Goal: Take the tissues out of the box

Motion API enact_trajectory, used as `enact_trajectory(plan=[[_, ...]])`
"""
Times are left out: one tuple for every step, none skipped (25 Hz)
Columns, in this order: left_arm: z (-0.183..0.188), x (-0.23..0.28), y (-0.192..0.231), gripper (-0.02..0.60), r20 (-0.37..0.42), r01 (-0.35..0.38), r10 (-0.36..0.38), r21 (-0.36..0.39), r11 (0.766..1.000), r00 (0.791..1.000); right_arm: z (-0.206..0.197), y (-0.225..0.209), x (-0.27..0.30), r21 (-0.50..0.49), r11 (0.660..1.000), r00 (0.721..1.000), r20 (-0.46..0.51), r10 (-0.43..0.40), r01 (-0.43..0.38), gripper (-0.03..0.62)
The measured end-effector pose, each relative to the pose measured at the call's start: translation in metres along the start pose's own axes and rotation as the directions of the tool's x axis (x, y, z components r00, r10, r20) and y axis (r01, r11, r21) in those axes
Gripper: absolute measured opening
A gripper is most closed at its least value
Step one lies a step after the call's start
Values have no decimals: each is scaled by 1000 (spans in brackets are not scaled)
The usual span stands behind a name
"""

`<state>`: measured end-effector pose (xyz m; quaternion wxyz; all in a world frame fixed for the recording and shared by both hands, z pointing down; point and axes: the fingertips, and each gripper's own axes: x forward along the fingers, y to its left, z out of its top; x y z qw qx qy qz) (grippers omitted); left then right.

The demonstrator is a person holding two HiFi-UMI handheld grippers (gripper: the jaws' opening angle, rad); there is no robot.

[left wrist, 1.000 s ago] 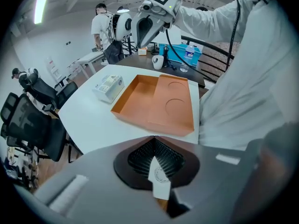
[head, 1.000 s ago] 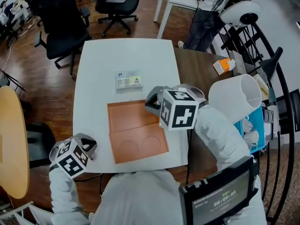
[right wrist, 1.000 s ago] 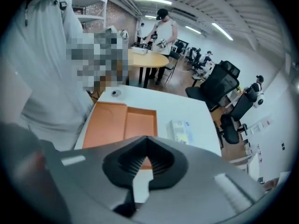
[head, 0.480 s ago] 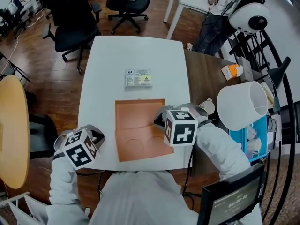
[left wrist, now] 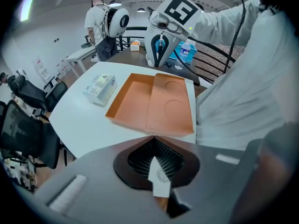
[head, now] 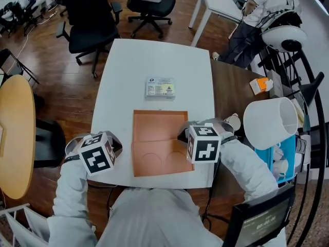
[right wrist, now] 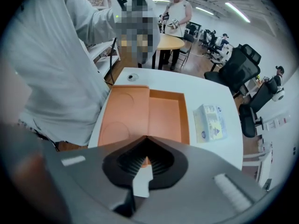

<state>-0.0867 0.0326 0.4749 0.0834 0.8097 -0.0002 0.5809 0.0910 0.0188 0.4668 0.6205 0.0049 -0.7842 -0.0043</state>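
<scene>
White table [head: 154,60] | tissue pack [head: 160,87] beyond orange box [head: 154,133] — far from jaws | left gripper [left wrist: 154,139], right gripper [right wrist: 147,138] — pressed together

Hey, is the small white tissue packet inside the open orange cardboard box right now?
No, the small white tissue packet lies on the white table, apart from the open orange cardboard box, past its far edge.

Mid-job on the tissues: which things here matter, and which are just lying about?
Job:
orange box, open
tissue pack, on the white table beyond the box
left gripper and right gripper, both shut

Lying about:
small orange carton
blue bin
office chair
round wooden table
</scene>
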Motion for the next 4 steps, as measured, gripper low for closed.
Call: enact_trajectory(plan=[[-1,2,0,15,-6,4,-4,5,1000,1000,-2,-1,1,4,1000,1000,-4,-3,3,5],[0,4,1,15,-10,9,-9,12,1000,1000,-5,-1,1,12,1000,1000,-8,-7,7,3],[1,6,2,15,-14,16,-15,21,1000,1000,-8,0,2,21,1000,1000,-13,-9,9,3],[2,9,2,15,-17,23,-22,30,999,1000,-12,0,2,32,999,1000,-18,-11,12,4]])
